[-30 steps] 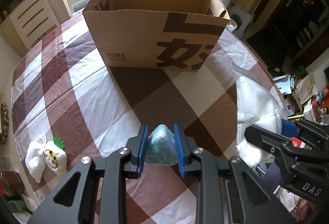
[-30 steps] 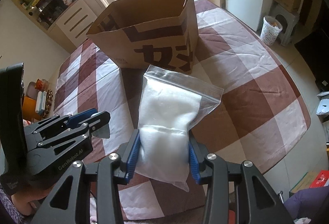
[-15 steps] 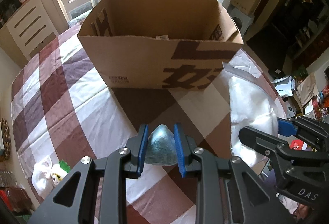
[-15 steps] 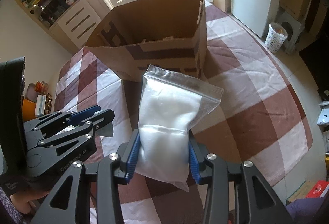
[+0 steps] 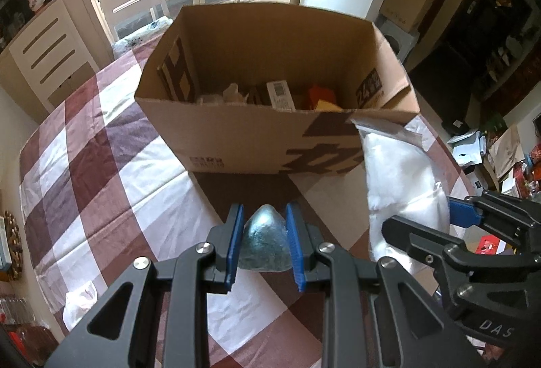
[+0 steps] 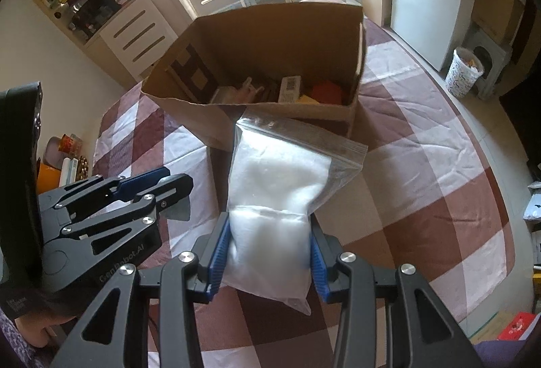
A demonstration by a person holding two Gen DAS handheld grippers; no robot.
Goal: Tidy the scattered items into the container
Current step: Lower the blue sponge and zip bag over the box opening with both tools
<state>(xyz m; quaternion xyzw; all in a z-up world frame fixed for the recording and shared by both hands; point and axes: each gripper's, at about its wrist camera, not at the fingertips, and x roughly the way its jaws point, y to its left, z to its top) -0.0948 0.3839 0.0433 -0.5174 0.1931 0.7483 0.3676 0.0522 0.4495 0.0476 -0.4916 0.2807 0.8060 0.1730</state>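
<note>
Nearing cardboard box (image 5: 236, 134), interior now visible, both tools loaded.

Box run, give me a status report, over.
Left gripper shut on blue-grey lump. Right gripper shut on zip bag. Both short of the box, which already holds items. Nothing in the way.

"DAS" shows in pale letters on the right gripper (image 5: 463, 215) body, low at the right of the left wrist view, cut off at the edge. "GenRobot.AI" runs along the left gripper (image 6: 169, 188) body in the right wrist view. On the box (image 5: 236, 134): "24" printed on the inner right wall, big dark characters on the front, partly covered, small print unreadable.
</note>
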